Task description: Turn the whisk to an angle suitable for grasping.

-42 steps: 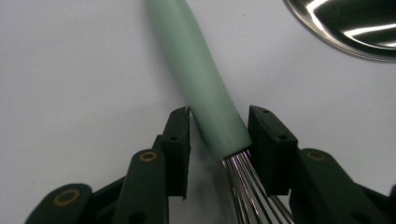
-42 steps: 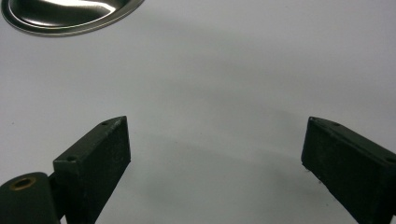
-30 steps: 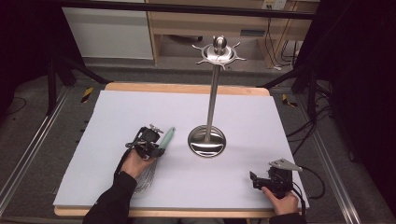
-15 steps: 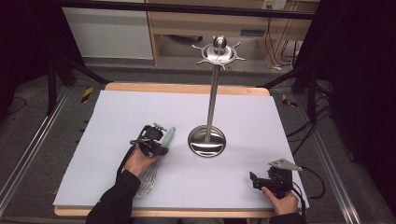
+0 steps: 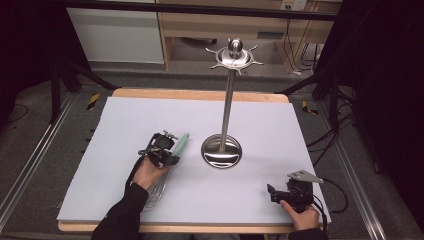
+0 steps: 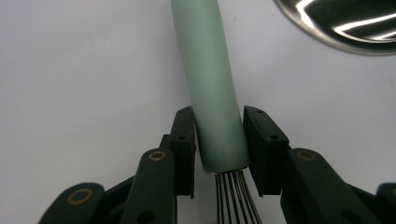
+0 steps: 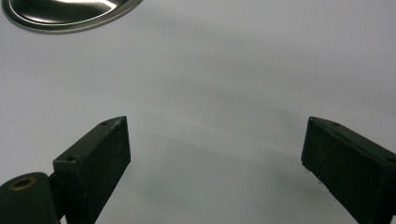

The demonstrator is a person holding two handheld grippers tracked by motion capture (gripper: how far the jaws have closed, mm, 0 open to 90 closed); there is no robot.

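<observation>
Left gripper view shows the left hand-held gripper [image 6: 218, 140] clamped on a whisk [image 6: 210, 79] by its green handle, low over the white surface [image 5: 125, 125] beside the hook stand [image 5: 222, 150], unhung; right hand-held gripper [image 7: 215, 154] gapes empty.

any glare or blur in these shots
High view: evenly lit, dark at the sides, bright glints on the stand's base. Left gripper view: white streaks of glare on that base; whisk handle sharp. Right gripper view: soft shadows on the white table cover between the open jaws.
</observation>
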